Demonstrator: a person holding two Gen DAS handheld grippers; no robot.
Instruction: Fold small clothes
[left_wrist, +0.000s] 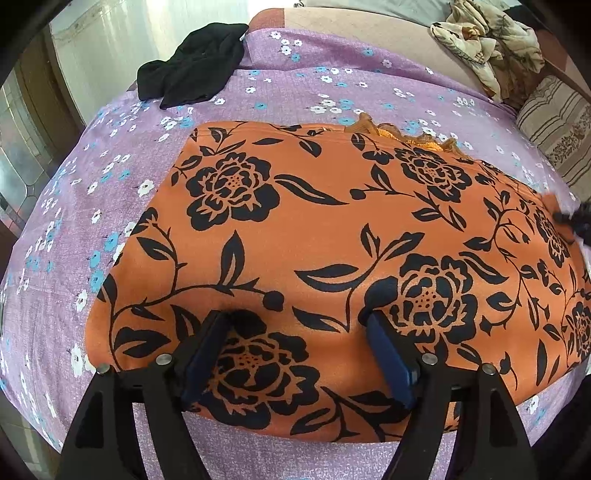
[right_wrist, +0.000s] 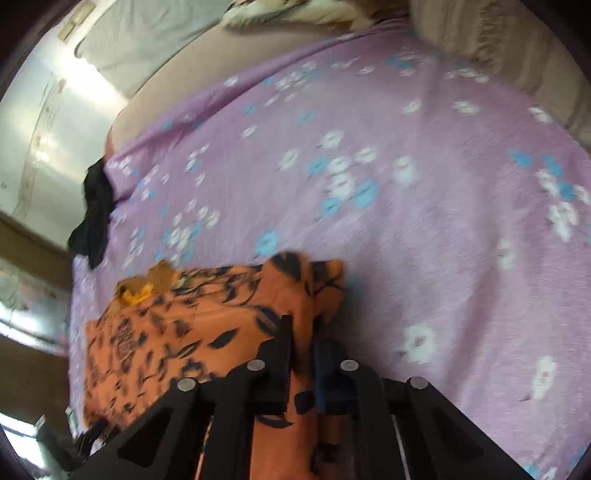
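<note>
An orange garment with black flowers (left_wrist: 314, 229) lies spread flat on the purple flowered bedsheet (left_wrist: 332, 85). My left gripper (left_wrist: 297, 317) stands open over its near edge, fingers wide apart, with only flat cloth below them. At the far right of that view my right gripper (left_wrist: 576, 221) shows as a dark blur at the garment's right end. In the right wrist view my right gripper (right_wrist: 302, 328) is shut on a raised edge of the orange garment (right_wrist: 184, 325), with cloth pinched between the pads and bunched in front.
A black garment (left_wrist: 192, 66) lies crumpled at the far left corner of the bed, also in the right wrist view (right_wrist: 94, 214). A striped pillow (left_wrist: 557, 125) and a crumpled patterned cloth (left_wrist: 484, 40) sit at the far right. Bare sheet (right_wrist: 406, 221) stretches right of the garment.
</note>
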